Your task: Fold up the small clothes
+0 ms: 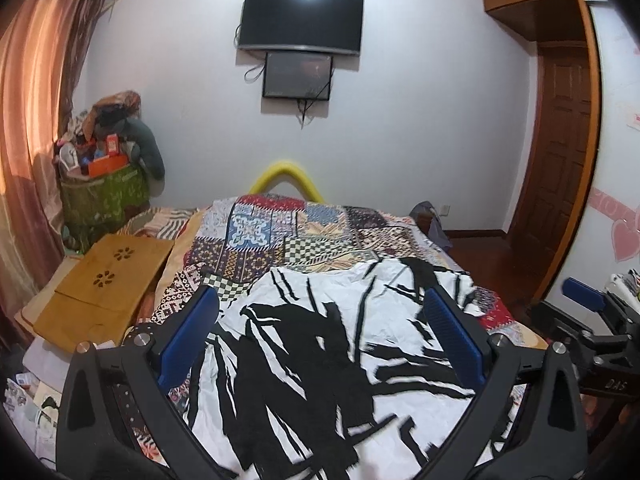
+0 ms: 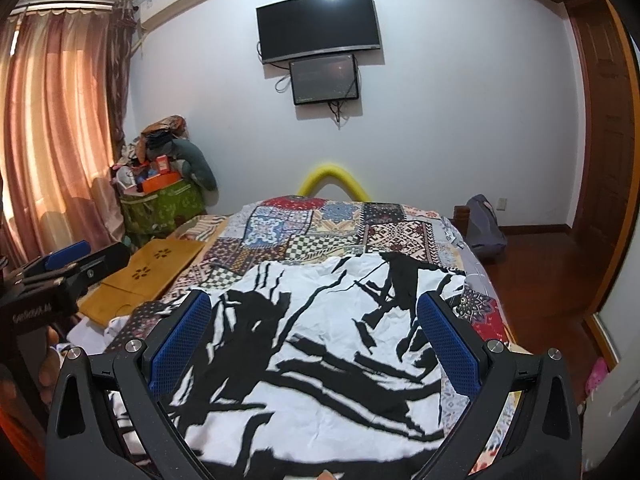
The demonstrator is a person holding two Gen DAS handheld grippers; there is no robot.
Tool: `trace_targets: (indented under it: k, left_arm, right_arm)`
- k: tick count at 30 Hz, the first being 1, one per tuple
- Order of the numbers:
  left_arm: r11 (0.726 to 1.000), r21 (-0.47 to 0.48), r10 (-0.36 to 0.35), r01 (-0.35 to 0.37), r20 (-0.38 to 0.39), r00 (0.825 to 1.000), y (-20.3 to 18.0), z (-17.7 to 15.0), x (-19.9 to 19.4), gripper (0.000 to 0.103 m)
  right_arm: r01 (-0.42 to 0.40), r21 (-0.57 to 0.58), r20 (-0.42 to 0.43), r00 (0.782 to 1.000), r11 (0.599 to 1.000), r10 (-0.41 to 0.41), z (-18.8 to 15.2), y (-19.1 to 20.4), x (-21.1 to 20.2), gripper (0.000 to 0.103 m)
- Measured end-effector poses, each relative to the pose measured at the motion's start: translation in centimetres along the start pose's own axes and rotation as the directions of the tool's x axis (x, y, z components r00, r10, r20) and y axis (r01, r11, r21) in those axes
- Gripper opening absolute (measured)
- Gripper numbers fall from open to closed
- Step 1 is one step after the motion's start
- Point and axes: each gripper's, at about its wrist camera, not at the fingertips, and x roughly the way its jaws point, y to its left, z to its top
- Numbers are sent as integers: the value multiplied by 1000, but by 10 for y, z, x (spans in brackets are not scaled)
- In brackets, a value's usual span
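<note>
Black-and-white patterned garment (image 1: 320,360): spread unfolded on patchwork bedspread (image 1: 280,236), between and beneath spread fingers of left gripper (image 1: 322,312) and right gripper (image 2: 314,312); both empty; folding apparently not begun

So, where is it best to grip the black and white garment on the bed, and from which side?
Probably at its far corners. The black and white garment lies spread and wrinkled, no gripper touching it. The right gripper could take the raised far right edge from above, the left gripper the far left one.
</note>
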Motion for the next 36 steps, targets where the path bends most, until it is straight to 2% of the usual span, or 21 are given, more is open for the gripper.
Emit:
trace_targets:
  k: [4, 8, 10, 12, 13, 15, 19, 22, 25, 29, 34, 36]
  left_arm:
    - [998, 4, 56, -56, -17, 998, 19, 15, 39, 103]
    - [997, -21, 75, -76, -27, 997, 46, 29, 76, 103]
    - [995, -46, 84, -86, -32, 996, 61, 34, 91, 103]
    - [990, -65, 121, -125, -60, 991, 79, 37, 111, 103]
    - [987, -61, 141, -146, -77, 987, 83, 38, 120, 103]
    - [982, -35, 182, -187, -114, 977, 98, 38, 141, 103]
    - [976, 8, 213, -217, -233, 949, 128, 23, 187, 103]
    - [973, 1, 217, -229, -320, 922, 149, 7, 216, 103]
    - [964, -4, 244, -268, -402, 883, 174, -16, 245, 103]
    - [952, 5, 276, -306, -448, 851, 194, -43, 262, 103]
    - [949, 29, 291, -315, -474, 831, 204, -62, 273, 103]
    - [948, 21, 285, -316, -492, 823, 208, -68, 278, 103]
  right_arm:
    - [-3, -5, -2, 1000, 1000, 3, 8, -8, 23, 102]
    - [7, -58, -17, 1000, 998, -8, 16, -10, 52, 87]
    - [-9, -65, -50, 999, 998, 6, 20, -13, 73, 79]
    - [-37, -56, -85, 996, 998, 32, 23, -17, 90, 67]
    - [-54, -50, -107, 993, 997, 49, 24, -19, 101, 65]
    - [-84, -39, -151, 986, 996, 77, 25, -22, 123, 60]
    - [-110, -48, -219, 971, 993, 97, 26, -23, 166, 60]
    - [-92, -40, -265, 961, 995, 78, 27, -33, 201, 60]
    - [-66, -49, -324, 945, 997, 46, 28, -49, 238, 60]
    - [-4, -52, -403, 915, 999, -17, 27, -79, 285, 60]
    - [65, 27, -485, 873, 998, -44, 24, -119, 336, 60]
    - [75, 34, -514, 856, 997, -47, 21, -124, 352, 60]
